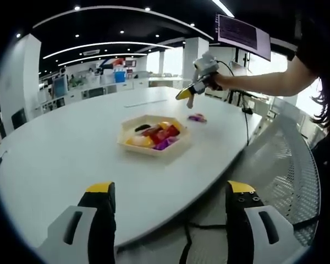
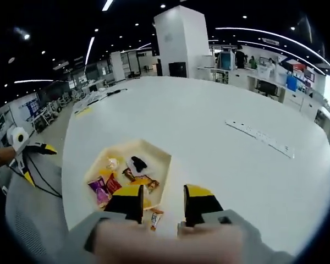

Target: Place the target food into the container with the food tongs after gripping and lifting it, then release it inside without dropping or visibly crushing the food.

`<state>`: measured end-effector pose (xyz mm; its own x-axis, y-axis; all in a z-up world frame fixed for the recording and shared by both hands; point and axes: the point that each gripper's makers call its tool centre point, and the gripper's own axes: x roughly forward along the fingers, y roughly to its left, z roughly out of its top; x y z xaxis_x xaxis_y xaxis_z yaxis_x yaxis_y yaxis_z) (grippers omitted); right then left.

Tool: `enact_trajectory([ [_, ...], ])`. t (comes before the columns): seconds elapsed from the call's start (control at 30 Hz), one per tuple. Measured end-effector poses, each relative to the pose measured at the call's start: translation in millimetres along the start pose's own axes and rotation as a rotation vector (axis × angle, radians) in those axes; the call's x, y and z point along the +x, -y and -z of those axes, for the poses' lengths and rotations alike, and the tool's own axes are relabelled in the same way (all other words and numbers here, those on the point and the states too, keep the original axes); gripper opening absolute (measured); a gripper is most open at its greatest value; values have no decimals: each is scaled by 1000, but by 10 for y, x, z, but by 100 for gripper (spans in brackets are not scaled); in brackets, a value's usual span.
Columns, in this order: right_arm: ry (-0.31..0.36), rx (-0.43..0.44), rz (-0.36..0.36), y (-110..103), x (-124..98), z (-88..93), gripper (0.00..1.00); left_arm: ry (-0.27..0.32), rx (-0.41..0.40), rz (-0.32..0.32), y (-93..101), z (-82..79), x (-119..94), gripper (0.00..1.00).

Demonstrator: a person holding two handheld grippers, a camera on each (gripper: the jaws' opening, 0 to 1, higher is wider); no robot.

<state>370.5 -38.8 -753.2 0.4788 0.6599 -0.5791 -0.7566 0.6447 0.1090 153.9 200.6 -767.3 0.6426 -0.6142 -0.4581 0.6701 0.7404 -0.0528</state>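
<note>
A cream hexagonal tray (image 1: pixel 124 141) sits mid-table, holding several colourful wrapped foods. Just beyond it on the table lies a small purple food piece (image 1: pixel 197 117). My left gripper (image 1: pixel 170 201) hangs open at the near table edge, well short of the tray, with nothing between its jaws. A person's hand holds my right gripper (image 1: pixel 186 97) in the air above the far side of the tray. In the right gripper view, the right gripper (image 2: pixel 163 202) is open above the tray (image 2: pixel 160 158), with a small wrapped piece (image 2: pixel 154 219) on the table below the gap. The left gripper (image 2: pixel 36 160) shows at far left.
The white oval table (image 1: pixel 66 148) is wide and mostly bare. A long flat strip (image 2: pixel 258 137) lies on its far part. A grey mesh surface (image 1: pixel 289 159) and a black cable (image 1: pixel 245 124) run along the table's right edge. Office desks and pillars stand behind.
</note>
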Motion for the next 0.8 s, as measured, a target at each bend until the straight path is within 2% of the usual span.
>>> enact_trajectory([
  [0.13,-6,7,32,159,-43,85,29,-4,-1,-1,-2,6,0,79],
  [0.33,-13,23,61,251,-122,187,30,-6,-2,-4,-5,9,0,79],
  [0.4,-16,28,74,369,-157,243,30,-7,-2,-3,-2,11,0,78],
  [0.6,-32,54,137,475,-187,383,30,-9,-3,0,4,17,1,78],
  [0.8,-41,83,151,505,-173,497,31,-15,-5,1,2,26,3,78],
])
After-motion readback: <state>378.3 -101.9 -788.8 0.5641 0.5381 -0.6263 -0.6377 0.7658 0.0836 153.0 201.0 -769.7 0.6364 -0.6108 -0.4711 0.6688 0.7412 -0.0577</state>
